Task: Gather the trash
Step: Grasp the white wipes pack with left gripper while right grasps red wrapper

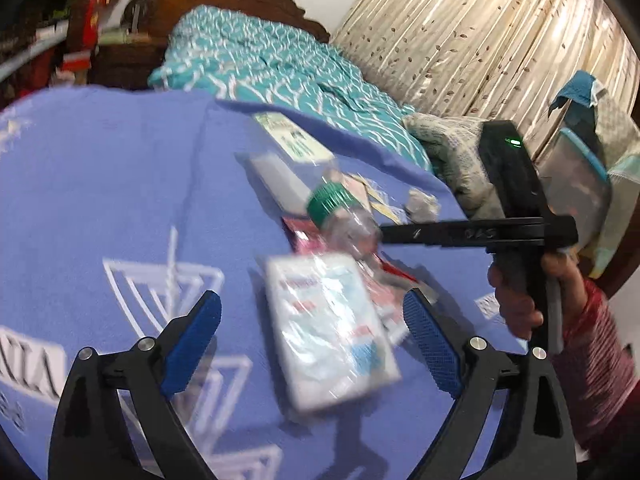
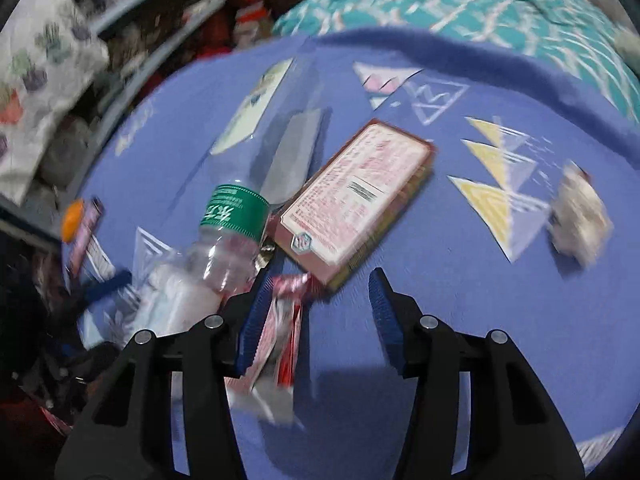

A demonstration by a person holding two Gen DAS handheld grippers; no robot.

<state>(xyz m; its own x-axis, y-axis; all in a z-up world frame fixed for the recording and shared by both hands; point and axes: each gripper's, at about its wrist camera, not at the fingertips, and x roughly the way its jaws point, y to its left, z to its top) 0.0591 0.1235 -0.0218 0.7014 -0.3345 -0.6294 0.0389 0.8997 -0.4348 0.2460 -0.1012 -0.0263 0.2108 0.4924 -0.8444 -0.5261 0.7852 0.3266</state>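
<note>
Itemised, on the tabletop (image 2: 460, 320), which is draped in a blue printed cloth:

- Clear plastic bottle (image 2: 228, 240), one, green label band, lying on its side near the middle.
- Pink printed box (image 2: 356, 196), one, flat, just beside the bottle's label end.
- Grey flat packet (image 2: 292, 152), one, behind the box toward the far edge.
- Cream-and-green card (image 2: 252, 108), one, nearest the far edge.
- Crumpled paper wad (image 2: 580, 220), one, well apart from the rest, toward the right edge.
- White plastic-wrapped packet (image 1: 332, 328), one, blurred, toward the near edge.
- Red-and-white wrapper (image 2: 280, 320), one, crinkled, near edge.
- Orange item (image 2: 72, 220), one, beside a purple pack at the left edge; too blurred to name.

Hand-held grippers, two.

- Left hand-held gripper (image 1: 312, 300): tilted down over the near edge, jaws spread wide. The white packet shows between them, touching neither pad.
- Right hand-held gripper (image 2: 318, 280): pitched steeply down, jaws standing about halfway apart. The wrapper lies against the left-side pad (image 2: 252, 320); the other pad is clear of it, so nothing is clamped.
- Right hand (image 1: 516, 300): fingers wrapped round the grip handle, red patterned sleeve at the wrist. In the left wrist view the tool reaches in from the right edge, tip close by the bottle.
</note>
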